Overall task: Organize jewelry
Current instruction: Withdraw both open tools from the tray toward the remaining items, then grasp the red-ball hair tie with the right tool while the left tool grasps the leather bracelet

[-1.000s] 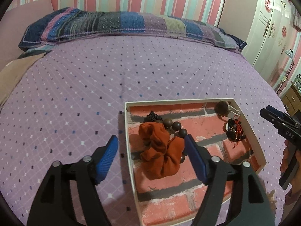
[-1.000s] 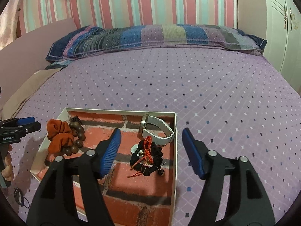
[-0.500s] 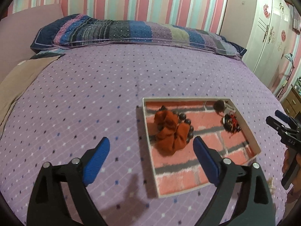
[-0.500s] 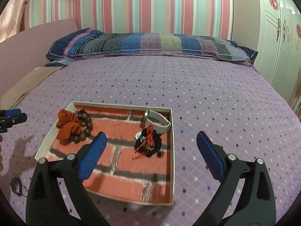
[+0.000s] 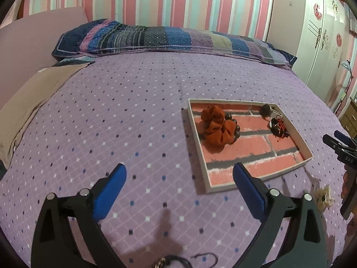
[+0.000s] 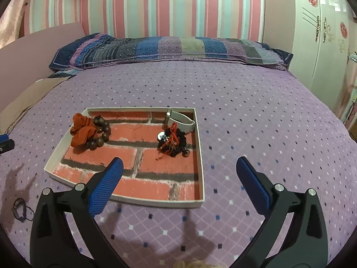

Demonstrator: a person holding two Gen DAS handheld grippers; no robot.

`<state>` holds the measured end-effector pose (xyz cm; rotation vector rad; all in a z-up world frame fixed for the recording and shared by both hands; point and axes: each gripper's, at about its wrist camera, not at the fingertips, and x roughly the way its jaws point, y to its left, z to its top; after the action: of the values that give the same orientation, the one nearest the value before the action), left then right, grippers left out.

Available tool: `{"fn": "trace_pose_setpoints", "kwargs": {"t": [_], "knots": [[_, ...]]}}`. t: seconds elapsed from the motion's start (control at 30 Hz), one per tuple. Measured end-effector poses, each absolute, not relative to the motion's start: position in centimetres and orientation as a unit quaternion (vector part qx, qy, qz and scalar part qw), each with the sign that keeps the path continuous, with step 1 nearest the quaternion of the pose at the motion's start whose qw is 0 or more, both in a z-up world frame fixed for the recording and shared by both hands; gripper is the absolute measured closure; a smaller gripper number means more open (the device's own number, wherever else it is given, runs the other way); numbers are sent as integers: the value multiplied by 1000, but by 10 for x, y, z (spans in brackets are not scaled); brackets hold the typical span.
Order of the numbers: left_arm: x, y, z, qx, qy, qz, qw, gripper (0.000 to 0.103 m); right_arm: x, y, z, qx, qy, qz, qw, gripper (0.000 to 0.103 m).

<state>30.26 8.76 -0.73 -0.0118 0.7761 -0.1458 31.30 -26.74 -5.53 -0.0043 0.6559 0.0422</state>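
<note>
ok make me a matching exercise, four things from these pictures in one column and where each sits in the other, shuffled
Things:
1. orange scrunchie
2. white watch strap
3. cream crocheted flower
4. dark cord loop

Places:
A. on the bedspread, off the tray's right near corner
B. tray's far right corner
C. tray's left side, on the wooden bead bracelet
D. on the bedspread, off the tray's left near corner

Pairs: 1-C, 2-B, 3-A, 4-D

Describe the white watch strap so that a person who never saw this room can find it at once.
On the purple bedspread lies a shallow white tray with a red brick pattern inside. Look in its far right corner, the one nearest the wardrobe. The watch strap curls there on its edge, just behind a tangle of black and red cords; it is the only pale thing in the tray.
</note>
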Motion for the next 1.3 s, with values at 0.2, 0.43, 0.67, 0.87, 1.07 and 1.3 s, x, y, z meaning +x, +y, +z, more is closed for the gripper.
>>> {"fn": "trace_pose_setpoints", "kwargs": {"t": [0.2,0.43,0.67,0.87,1.07,1.3], "knots": [[282,105,-23,-17,387,-61,920,9,293,-272,-71,13,333,18,943,4],[257,116,-46,-24,397,-48,916,9,263,-260,-88,-7,336,10,942,4],[229,118,-65,-9,397,-35,917,9,225,-240,-104,-26,332,13,943,5],[209,117,-78,2,398,-36,917,9,201,-226,-119,-33,347,27,937,13],[195,117,-87,5,401,-37,915,10,183,-211,-132,-42,362,45,930,19],[195,123,-101,-9,419,-45,907,23,180,-208,-150,-34,390,54,919,36]]}}
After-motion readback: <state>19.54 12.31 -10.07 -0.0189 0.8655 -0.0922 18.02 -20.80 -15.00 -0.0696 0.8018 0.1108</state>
